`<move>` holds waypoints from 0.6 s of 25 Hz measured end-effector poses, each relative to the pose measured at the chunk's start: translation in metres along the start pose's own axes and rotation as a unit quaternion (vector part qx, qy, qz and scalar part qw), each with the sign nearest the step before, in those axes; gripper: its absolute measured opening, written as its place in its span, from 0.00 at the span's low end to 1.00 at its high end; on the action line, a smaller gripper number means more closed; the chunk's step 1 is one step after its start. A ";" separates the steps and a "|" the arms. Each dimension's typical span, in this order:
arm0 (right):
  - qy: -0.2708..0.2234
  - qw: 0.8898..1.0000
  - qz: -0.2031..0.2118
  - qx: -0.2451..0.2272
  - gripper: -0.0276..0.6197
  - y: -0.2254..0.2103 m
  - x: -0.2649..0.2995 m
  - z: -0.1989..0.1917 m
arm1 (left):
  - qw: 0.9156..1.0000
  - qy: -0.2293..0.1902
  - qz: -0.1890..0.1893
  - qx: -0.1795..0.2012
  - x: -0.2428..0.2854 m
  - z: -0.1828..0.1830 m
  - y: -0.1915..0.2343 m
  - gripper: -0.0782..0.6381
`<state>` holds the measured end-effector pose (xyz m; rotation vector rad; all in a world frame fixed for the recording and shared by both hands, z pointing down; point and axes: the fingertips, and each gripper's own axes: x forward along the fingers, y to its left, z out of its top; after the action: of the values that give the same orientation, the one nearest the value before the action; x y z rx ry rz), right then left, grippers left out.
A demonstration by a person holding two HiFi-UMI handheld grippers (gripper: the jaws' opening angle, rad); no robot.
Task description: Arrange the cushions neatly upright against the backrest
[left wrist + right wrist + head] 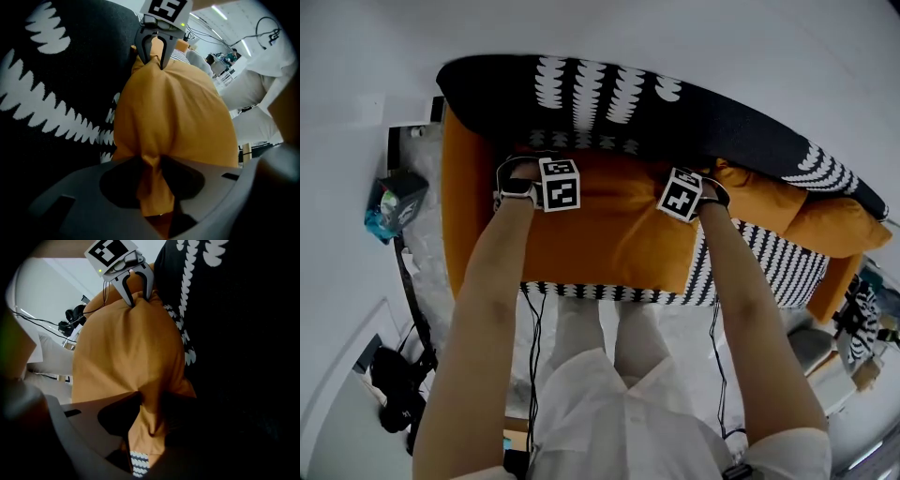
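Pale floor all round, and an orange sofa [457,216] with a black throw with white leaf-like marks [609,89] draped over its backrest. Left gripper [151,180] is clamped on a pinch of fabric at one top corner of the big orange fabric cushion [609,230]. Right gripper [147,416] has the other top corner the same way, jaws narrowed onto a fold. So the cushion stretches between the two, right up against the throw just beyond them. Each gripper view shows the other gripper biting its corner at the far end. Out past the right gripper, a second orange cushion [836,225] lies by the black-and-white striped seat cover [769,267].
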<state>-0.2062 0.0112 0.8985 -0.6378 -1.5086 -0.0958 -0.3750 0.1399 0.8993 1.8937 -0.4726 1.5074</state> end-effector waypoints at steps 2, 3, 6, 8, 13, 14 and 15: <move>-0.003 1.000 -0.015 -0.002 0.24 0.004 -0.004 0.001 | 1.000 0.001 -0.005 -0.014 -0.006 -0.002 -0.002 0.26; -0.005 1.000 -0.023 -0.001 0.21 0.005 -0.006 0.002 | 1.000 0.002 -0.004 -0.018 -0.009 -0.003 -0.003 0.23; -0.008 0.999 -0.040 0.002 0.14 0.014 -0.012 0.002 | 1.000 0.008 0.008 -0.021 -0.015 -0.004 -0.010 0.17; -0.010 0.999 -0.047 0.004 0.12 0.021 -0.019 0.002 | 0.999 0.006 0.011 -0.031 -0.021 -0.004 -0.016 0.15; -0.017 0.998 -0.058 0.001 0.08 0.052 -0.044 0.002 | 0.999 0.000 0.012 -0.050 -0.048 -0.006 -0.043 0.14; -0.018 0.998 -0.063 -0.001 0.08 0.058 -0.049 0.003 | 0.999 0.000 0.016 -0.049 -0.053 -0.007 -0.048 0.14; -0.019 0.997 -0.069 -0.001 0.08 0.065 -0.055 0.003 | 0.999 0.001 0.021 -0.048 -0.059 -0.007 -0.053 0.14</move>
<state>-0.1856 0.0493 0.8253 -0.5397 -1.5893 -0.1924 -0.3618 0.1762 0.8297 1.8183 -0.5760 1.4865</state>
